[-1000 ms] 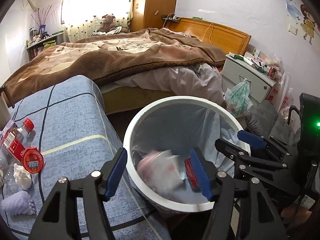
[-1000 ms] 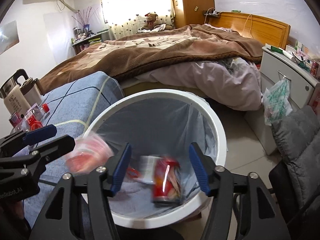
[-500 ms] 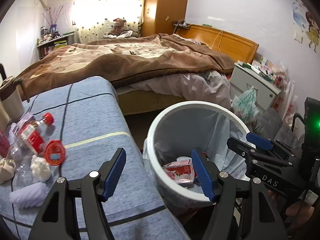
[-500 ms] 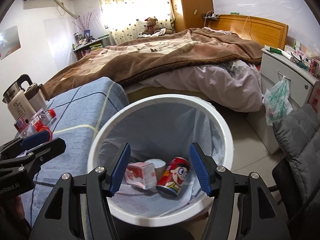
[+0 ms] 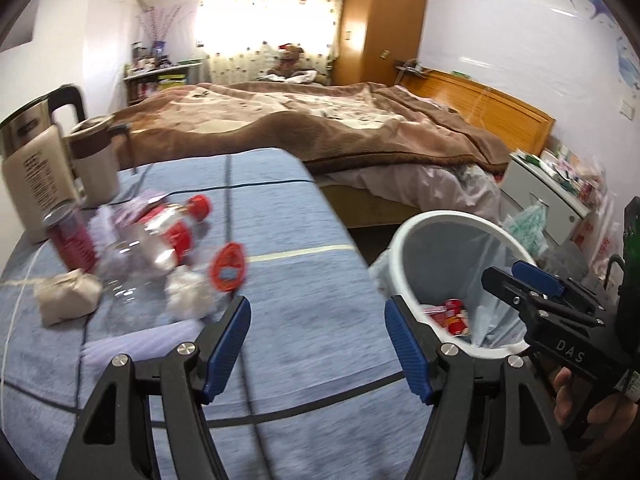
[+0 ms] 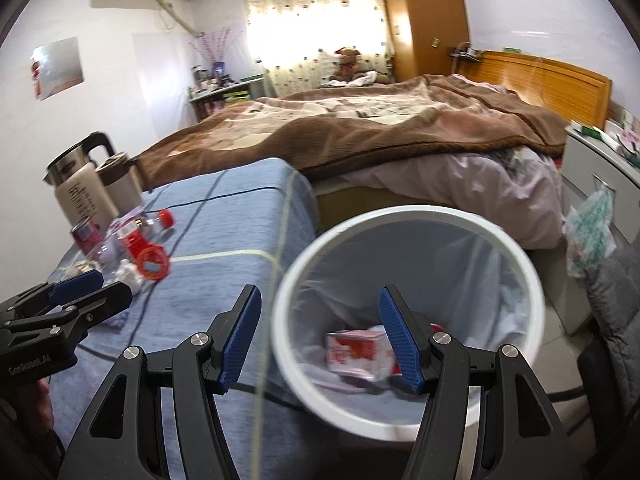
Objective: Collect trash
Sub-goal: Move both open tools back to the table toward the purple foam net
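Behind everything, a bed (image 5: 340,120) with a brown blanket fills the far side of the room. Nearer stands a table under a blue cloth (image 5: 288,240), and just beside its right edge sits a white bin (image 6: 404,216) lined with a pale bag. A carton (image 6: 352,350) and a red can (image 5: 454,316) already lie at the bottom of it.

At the table's far left stand a kettle (image 5: 34,172) and a mug (image 5: 94,160). In front of them the remaining trash lies in a loose heap: a clear bottle (image 5: 160,244) with a red cap, on its side with its long axis running from near-left to far-right; an upright red can (image 5: 72,240); a red ring-shaped lid (image 5: 228,266); a crumpled white wad (image 5: 188,292); and a beige lump (image 5: 68,296) (blurred, so I cannot say what it is).

The left gripper (image 5: 316,344) hangs over the cloth with its jaws wide apart and nothing between them. The right gripper (image 6: 320,340) sits over the bin's rim, jaws likewise apart and empty.

The heap lies ahead and to the left of the left jaws, well apart from the right ones, so the left hand is clearly the nearer. The wad and lid are its closest pieces; the bottle would likely be best gripped across its body.
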Motion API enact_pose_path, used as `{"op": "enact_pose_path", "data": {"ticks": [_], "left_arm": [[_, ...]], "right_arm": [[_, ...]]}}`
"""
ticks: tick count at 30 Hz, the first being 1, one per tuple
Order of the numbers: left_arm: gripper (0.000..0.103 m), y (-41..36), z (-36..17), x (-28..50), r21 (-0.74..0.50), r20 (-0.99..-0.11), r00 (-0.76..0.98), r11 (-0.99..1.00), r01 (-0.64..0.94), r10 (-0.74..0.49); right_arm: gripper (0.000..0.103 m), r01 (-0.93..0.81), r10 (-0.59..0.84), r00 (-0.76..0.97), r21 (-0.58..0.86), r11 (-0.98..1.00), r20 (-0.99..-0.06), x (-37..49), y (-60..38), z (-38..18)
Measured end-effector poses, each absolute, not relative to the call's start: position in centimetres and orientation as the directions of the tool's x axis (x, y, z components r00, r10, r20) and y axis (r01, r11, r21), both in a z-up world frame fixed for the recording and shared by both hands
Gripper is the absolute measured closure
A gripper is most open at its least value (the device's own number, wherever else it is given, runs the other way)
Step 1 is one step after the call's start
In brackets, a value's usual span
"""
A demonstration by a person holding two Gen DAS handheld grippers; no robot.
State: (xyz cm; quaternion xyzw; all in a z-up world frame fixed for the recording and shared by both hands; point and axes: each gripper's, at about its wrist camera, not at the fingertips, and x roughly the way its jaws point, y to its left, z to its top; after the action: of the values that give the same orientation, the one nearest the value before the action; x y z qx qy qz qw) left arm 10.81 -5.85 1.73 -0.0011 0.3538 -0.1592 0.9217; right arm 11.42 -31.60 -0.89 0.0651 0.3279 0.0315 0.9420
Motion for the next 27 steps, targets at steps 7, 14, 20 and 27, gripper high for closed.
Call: {"op": "enact_pose_path", "data": {"ticks": [7,14,20,27], "left_arm": [[0.031,-0.2,0.8,10.5,-0.107,-0.664,0.711,0.97,0.216,-0.232],[0.029,4.1,-0.9,11.2,-0.108,-0.7,0.685,0.979,0.175,-0.2],[0.029,4.5,-2.1,12.2,-0.053,-0.734,0.651,0.972,0.229,-0.193],[0.029,3.5,-3.0,13.8,0.026,-0.751,0.631,0.946,0.324,-0.195]], "right_arm": [[0.041,-0.107,0.17,0.762,0.138,0.985,-0.625,12.1,-27.2,-1.5],[0.041,-0.173,0.213,0.745,0.125,0.977,-0.632,12.5,-23.8,-1.9],[0.041,-0.194,0.219,0.731,0.111,0.975,-0.646,12.9,-22.1,-2.3],[0.041,-0.195,0.215,0.719,0.104,0.975,-0.661,13.6,-21.1,-2.6]]}}
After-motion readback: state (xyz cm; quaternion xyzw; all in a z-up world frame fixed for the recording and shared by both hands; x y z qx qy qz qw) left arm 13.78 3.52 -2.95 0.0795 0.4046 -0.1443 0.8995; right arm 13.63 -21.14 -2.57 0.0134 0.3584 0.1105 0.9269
